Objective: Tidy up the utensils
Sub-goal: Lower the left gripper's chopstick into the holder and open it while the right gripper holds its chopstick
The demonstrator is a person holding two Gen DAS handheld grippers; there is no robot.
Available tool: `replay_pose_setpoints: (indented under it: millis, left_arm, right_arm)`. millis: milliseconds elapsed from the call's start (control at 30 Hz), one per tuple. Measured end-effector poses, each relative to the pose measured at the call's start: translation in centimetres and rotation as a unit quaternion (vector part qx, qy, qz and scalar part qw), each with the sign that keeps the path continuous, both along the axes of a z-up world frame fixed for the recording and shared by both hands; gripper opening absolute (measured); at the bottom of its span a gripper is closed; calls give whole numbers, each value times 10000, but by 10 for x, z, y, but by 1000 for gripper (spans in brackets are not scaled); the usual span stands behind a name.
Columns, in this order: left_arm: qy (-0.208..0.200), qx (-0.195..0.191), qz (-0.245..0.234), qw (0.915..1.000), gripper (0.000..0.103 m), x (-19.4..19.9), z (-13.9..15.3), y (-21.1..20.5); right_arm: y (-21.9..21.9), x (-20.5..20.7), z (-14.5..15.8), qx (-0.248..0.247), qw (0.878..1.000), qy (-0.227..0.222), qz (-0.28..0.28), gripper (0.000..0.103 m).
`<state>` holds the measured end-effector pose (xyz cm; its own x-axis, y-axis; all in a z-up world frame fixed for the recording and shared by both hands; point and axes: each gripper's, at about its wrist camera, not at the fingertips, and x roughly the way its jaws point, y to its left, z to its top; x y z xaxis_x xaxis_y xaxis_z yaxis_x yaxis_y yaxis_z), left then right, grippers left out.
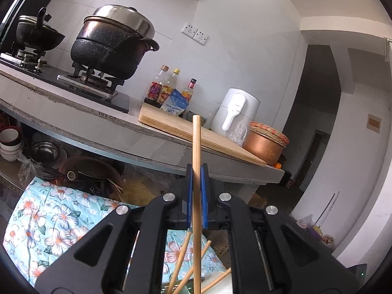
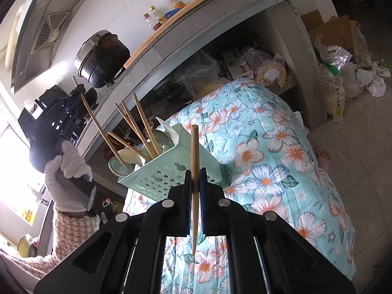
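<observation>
Kitchen scene with white tiled walls, a grey stone tabletop (image 1: 103, 120) carrying a gas stove, a blackened lidded pot (image 1: 110, 46), sauce bottles (image 1: 166, 88), a wooden board and a white appliance. Below it sits a surface draped in a pale blue floral cloth (image 2: 281, 147).

Left hand-held gripper (image 1: 196, 171), gripped by a white-gloved hand (image 2: 68, 169), is clenched on one bamboo chopstick (image 1: 196, 147); in its own view the stick's long axis runs from 6 to 12 o'clock. Right hand-held gripper (image 2: 195, 174) is likewise clenched on a second chopstick (image 2: 194, 152), blunt end toward 12 o'clock, thin tip toward 6.

On the cloth, at 10 o'clock from the right gripper, stands a mint-green perforated utensil holder (image 2: 171, 171). It holds several more chopsticks (image 2: 142, 125) leaning toward 11 o'clock, plus spoons.
</observation>
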<state>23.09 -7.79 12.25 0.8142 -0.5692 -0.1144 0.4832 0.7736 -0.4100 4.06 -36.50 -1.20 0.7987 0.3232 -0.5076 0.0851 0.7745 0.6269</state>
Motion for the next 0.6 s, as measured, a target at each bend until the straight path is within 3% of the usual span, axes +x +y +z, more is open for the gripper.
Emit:
replay_pose_setpoints:
  millis: [200,600]
  left_arm:
    - [151,263,304,9991,5,18,-21,-9]
    - [165,512,299,9981,6,8,-40,-9]
  right_arm:
    - [-2,3,-2,16,10000,40,-26,6]
    - [-3,6,-4,19,10000,87,-34,6]
